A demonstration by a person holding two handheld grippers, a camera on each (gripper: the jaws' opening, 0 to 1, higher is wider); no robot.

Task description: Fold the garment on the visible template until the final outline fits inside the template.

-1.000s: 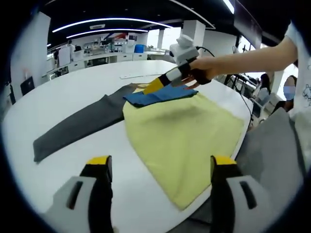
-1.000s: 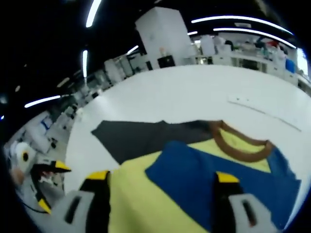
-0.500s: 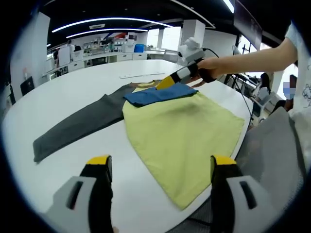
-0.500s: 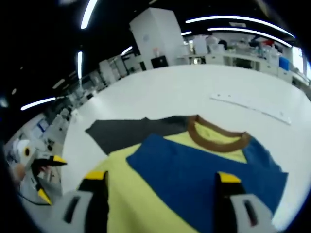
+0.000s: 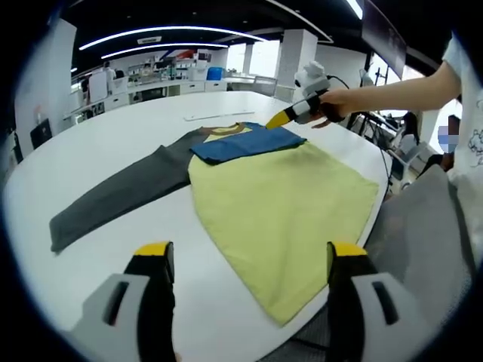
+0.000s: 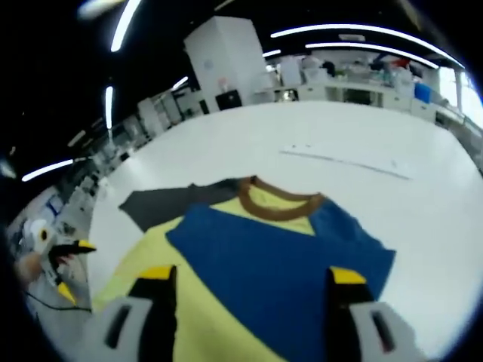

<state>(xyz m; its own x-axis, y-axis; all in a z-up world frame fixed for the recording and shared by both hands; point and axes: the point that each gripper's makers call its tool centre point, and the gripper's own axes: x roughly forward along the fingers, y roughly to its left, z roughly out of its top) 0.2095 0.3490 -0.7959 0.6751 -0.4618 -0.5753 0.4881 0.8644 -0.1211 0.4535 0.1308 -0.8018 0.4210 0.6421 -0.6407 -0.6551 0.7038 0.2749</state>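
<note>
A yellow shirt (image 5: 283, 204) lies flat on the round white table (image 5: 90, 151). Its blue sleeve (image 5: 245, 143) is folded across the chest below the brown collar (image 5: 226, 130). The grey sleeve (image 5: 113, 196) stretches out to the left. My left gripper (image 5: 250, 256) hovers open over the near table edge, short of the hem. My right gripper (image 5: 290, 117), held by a hand, hangs just past the blue sleeve's right end. In the right gripper view, my right gripper (image 6: 249, 277) is open above the blue sleeve (image 6: 279, 260), with the collar (image 6: 279, 205) and grey sleeve (image 6: 158, 205) beyond.
A thin white strip (image 5: 215, 115) lies on the table behind the collar. The person's arm (image 5: 392, 87) reaches in from the right, above a grey cloth surface (image 5: 426, 241) beside the table edge. The left gripper (image 6: 69, 268) appears at the far left of the right gripper view.
The right gripper has drawn back from the blue sleeve, up and to the right. The sleeve stays folded on the chest. The left gripper has not moved.
</note>
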